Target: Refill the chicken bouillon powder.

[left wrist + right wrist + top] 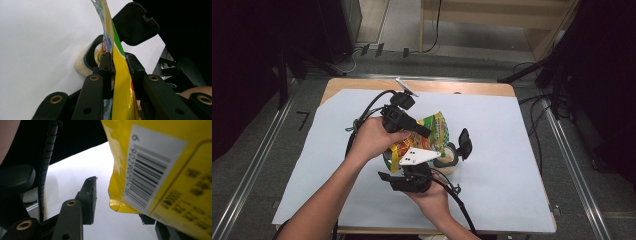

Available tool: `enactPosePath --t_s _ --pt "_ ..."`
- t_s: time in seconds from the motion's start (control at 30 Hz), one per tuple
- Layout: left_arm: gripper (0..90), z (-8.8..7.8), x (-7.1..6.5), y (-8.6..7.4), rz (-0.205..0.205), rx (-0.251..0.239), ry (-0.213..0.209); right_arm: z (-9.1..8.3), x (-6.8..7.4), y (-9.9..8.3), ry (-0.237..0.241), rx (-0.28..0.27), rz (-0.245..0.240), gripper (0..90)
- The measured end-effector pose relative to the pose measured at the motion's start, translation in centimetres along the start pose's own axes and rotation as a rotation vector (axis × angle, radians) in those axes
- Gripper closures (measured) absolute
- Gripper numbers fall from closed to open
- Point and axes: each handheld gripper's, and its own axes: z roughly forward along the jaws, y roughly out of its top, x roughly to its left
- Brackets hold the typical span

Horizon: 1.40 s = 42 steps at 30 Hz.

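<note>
A yellow, green and orange snack bag (435, 128) is held up over the middle of the white sheet. My left gripper (426, 132) comes in from the upper left and is shut on the bag's edge; in the left gripper view the bag (120, 82) is pinched flat between both pads of that gripper (119, 58). My right gripper (413, 166), under its white three-cornered plate, sits below the bag. In the right gripper view the bag's barcode side (160, 165) hangs between the jaws of the right gripper (118, 202). The left pad (90, 200) stands apart from it; the other jaw is mostly hidden.
A beige round container (451, 162) with its black flip lid (464, 142) standing open rests just right of the bag, also seen as the container (83, 66) past the left jaws. The white sheet (512, 150) covers a wooden table (422, 86). Cables trail from both grippers.
</note>
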Motion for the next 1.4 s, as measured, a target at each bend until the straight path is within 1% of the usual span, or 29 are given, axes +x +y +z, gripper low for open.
enactPosePath --t_s 0.03,0.17,0.3,0.43,0.5,0.57,0.6,0.63,0.77,0.93,1.03,1.13,1.27,1.4 --pt "78.4 0.0 0.0 -0.1 -0.001 0.001 -0.003 0.0 0.0 -0.1 -0.004 0.000 -0.010 56.8" --pt "78.6 0.2 0.3 -0.5 -0.004 0.001 -0.019 0.1 -0.1 -0.5 0.001 0.007 -0.011 56.4" --pt "78.7 0.5 0.6 -0.8 -0.006 0.004 -0.033 0.3 -0.2 -0.9 -0.008 0.020 -0.042 55.3" --pt "79.2 0.8 0.9 -1.2 -0.009 0.005 -0.046 0.4 -0.2 -1.5 -0.005 0.038 -0.045 55.0" --pt "79.1 0.8 0.9 -1.3 0.001 0.017 -0.045 0.5 -0.2 -1.7 -0.015 0.046 -0.060 55.1" --pt "78.2 0.8 1.0 -1.4 0.006 0.010 -0.055 0.6 -0.1 -1.9 -0.018 0.061 -0.079 55.1" --pt "78.3 0.8 1.0 -1.5 0.013 0.008 -0.052 0.7 -0.1 -2.1 -0.023 0.064 -0.098 55.3" --pt "78.8 0.9 1.0 -1.6 0.020 0.011 -0.052 0.7 0.0 -2.1 -0.025 0.068 -0.102 55.4" --pt "79.4 1.0 1.4 -2.0 0.006 0.011 -0.066 1.0 0.0 -2.6 -0.027 0.082 -0.108 55.4" --pt "79.8 0.9 1.8 -2.5 0.014 0.009 -0.072 1.3 -0.1 -3.0 -0.026 0.096 -0.125 56.0" --pt "80.3 1.0 1.9 -2.6 0.016 0.006 -0.074 1.5 -0.2 -3.2 -0.016 0.106 -0.118 55.7" --pt "80.6 1.1 2.1 -2.7 0.012 0.002 -0.076 1.7 -0.2 -3.5 -0.021 0.115 -0.126 55.6" --pt "81.4 1.3 2.3 -2.7 0.022 -0.001 -0.081 2.0 -0.2 -3.7 -0.019 0.121 -0.124 55.5" --pt "83.3 1.5 2.4 -2.7 0.025 -0.005 -0.090 2.3 -0.5 -4.1 -0.007 0.123 -0.080 53.4"
